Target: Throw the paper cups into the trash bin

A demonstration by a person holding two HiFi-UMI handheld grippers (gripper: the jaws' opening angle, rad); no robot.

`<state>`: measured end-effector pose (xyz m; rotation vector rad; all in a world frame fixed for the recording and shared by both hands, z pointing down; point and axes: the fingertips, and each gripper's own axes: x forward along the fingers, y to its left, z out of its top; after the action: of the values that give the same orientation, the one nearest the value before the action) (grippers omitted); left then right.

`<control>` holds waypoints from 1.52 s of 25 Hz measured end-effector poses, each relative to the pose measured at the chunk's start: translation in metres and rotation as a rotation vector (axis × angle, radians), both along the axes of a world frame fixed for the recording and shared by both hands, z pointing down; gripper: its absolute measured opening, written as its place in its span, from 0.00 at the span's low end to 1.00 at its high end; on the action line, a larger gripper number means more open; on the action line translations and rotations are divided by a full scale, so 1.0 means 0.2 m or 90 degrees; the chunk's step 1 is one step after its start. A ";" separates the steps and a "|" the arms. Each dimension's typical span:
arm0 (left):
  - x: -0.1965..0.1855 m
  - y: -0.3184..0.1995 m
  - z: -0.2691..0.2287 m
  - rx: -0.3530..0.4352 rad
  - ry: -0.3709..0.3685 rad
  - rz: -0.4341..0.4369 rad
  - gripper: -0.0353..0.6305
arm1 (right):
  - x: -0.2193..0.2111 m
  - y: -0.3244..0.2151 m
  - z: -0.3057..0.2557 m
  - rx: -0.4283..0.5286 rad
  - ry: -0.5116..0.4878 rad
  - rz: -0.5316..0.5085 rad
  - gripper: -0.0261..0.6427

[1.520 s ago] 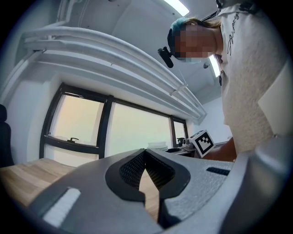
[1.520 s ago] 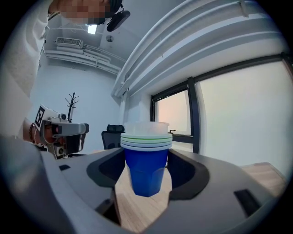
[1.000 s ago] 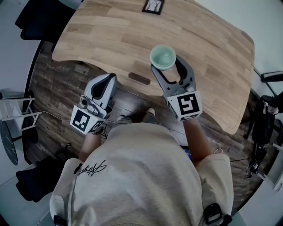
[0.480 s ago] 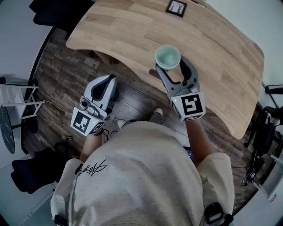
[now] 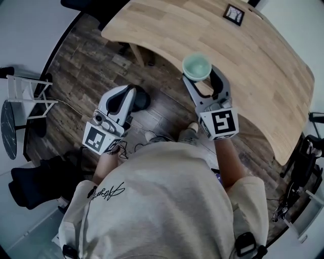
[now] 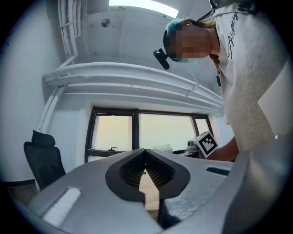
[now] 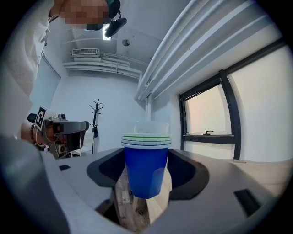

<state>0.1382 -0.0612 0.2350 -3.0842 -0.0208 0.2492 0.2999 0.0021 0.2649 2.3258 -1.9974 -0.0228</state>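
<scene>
Head view: the bench is cut off by the top edge, and the print on the small framed card is too small to read. Only the mouth of the paper cups shows; their walls are hidden. Right gripper view: the number of nested cups cannot be told.

**Right gripper loaded, left gripper shut empty**

In the head view my right gripper sits right of centre. Its forearm reaches forward and its jaws are pressed against a stack of paper cups. My left gripper sits left of centre, angled toward the upper right, with its jaws closed on each other.
</scene>
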 end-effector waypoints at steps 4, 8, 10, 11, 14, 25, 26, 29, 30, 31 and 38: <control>-0.16 -0.08 0.00 0.001 0.000 -0.025 0.06 | -0.14 -0.11 -0.01 0.001 0.001 -0.023 0.47; -0.32 -0.17 0.01 0.002 0.002 -0.055 0.06 | -0.29 -0.23 0.00 0.002 0.002 -0.048 0.47; -0.41 -0.22 0.02 0.002 0.004 -0.072 0.06 | -0.36 -0.30 0.00 0.004 0.003 -0.064 0.47; -0.45 -0.24 0.02 0.002 0.004 -0.080 0.06 | -0.40 -0.33 0.00 0.002 0.002 -0.072 0.47; -0.57 -0.30 0.02 0.003 0.006 -0.104 0.06 | -0.52 -0.41 0.00 -0.005 -0.004 -0.094 0.47; -0.94 -0.46 0.04 0.001 0.003 -0.161 0.06 | -0.86 -0.65 -0.01 0.013 -0.001 -0.147 0.47; -0.97 -0.47 0.03 0.001 0.003 -0.165 0.06 | -0.89 -0.66 -0.01 0.013 -0.001 -0.151 0.47; -1.05 -0.50 0.03 0.001 0.002 -0.174 0.06 | -0.97 -0.71 -0.02 0.014 -0.001 -0.159 0.47; -1.07 -0.51 0.03 0.000 0.001 -0.176 0.06 | -0.99 -0.72 -0.02 0.015 -0.001 -0.162 0.47; -1.09 -0.52 0.04 0.000 0.000 -0.178 0.06 | -1.01 -0.73 -0.02 0.015 -0.002 -0.165 0.47; -1.18 -0.58 0.04 -0.002 -0.001 -0.219 0.06 | -1.12 -0.83 -0.01 0.014 -0.010 -0.212 0.47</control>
<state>-0.0970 -0.1770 0.2437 -3.0193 0.5048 0.2295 0.0765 -0.1635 0.2624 1.9827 -2.3775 -0.0452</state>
